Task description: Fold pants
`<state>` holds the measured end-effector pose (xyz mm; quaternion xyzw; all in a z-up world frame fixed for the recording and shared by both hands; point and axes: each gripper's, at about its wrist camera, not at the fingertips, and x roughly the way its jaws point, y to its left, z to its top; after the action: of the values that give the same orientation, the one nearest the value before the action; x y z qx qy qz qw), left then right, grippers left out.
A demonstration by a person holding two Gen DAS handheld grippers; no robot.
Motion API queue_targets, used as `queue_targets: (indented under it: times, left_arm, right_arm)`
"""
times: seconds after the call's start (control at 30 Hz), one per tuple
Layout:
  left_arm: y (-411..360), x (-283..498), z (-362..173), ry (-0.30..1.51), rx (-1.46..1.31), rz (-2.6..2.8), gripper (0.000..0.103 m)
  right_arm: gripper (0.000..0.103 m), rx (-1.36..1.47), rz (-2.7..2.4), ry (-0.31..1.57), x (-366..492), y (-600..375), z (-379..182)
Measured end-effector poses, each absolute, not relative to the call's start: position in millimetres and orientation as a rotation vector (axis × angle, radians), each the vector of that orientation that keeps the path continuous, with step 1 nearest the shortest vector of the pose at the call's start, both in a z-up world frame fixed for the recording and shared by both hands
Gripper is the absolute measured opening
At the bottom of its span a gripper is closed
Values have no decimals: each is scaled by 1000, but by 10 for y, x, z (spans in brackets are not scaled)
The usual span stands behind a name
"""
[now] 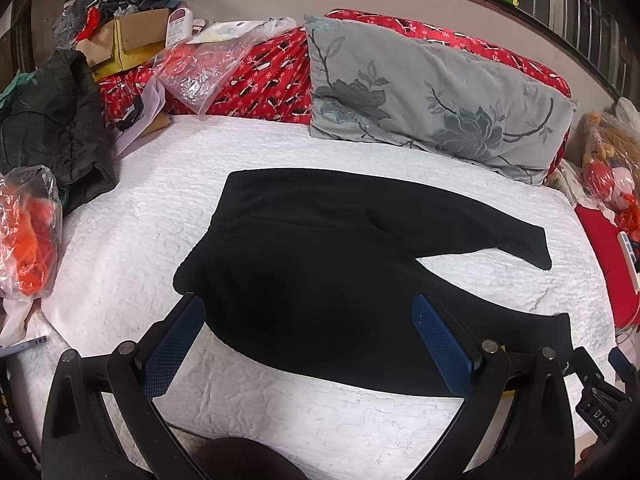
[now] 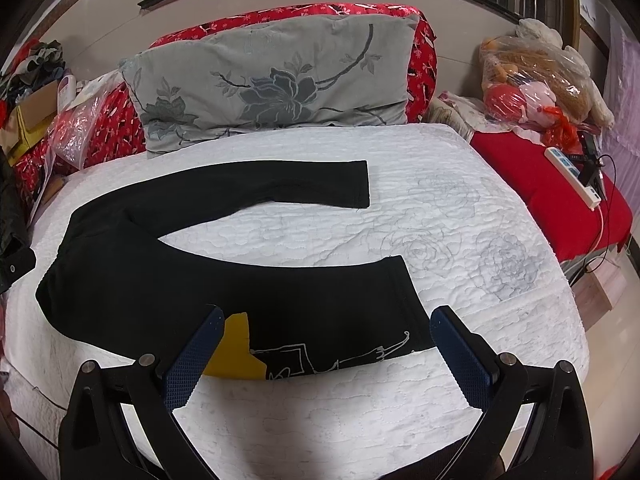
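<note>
Black pants (image 1: 320, 264) lie flat on the white quilted bed (image 1: 132, 240), waist to the left, both legs spread apart to the right. In the right wrist view the pants (image 2: 140, 272) show a yellow patch (image 2: 236, 348) and white line drawing near the hem of the near leg. My left gripper (image 1: 308, 312) is open, hovering over the near edge of the waist and hip part. My right gripper (image 2: 326, 320) is open, its fingers either side of the near leg's hem end. Neither holds cloth.
A grey flowered pillow (image 1: 432, 96) leans on red bedding (image 1: 264, 76) at the head. Clutter of boxes and plastic bags (image 1: 192, 68) sits far left, an orange bag (image 1: 28, 232) near left. A bag of toys (image 2: 536, 76) and a power strip (image 2: 572, 176) lie right.
</note>
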<state>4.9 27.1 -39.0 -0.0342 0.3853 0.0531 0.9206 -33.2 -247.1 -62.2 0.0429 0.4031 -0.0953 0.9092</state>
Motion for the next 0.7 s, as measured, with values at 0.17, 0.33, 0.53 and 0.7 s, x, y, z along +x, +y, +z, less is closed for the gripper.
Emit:
queue_targets:
  times: [0.17, 0.33, 0.53, 0.7]
  left_arm:
    - [274, 71, -407, 799, -73, 107, 103]
    - [270, 104, -430, 807, -72, 104, 103]
    - [265, 174, -466, 820, -77, 101, 103]
    - [282, 286, -502, 848, -83, 101, 103]
  right_arm:
    - [103, 88, -197, 838, -320, -2474, -638]
    - [103, 89, -198, 846, -294, -2471, -658]
    - [103, 89, -196, 858, -249, -2466, -683]
    - [103, 89, -187, 870, -168, -2475, -702]
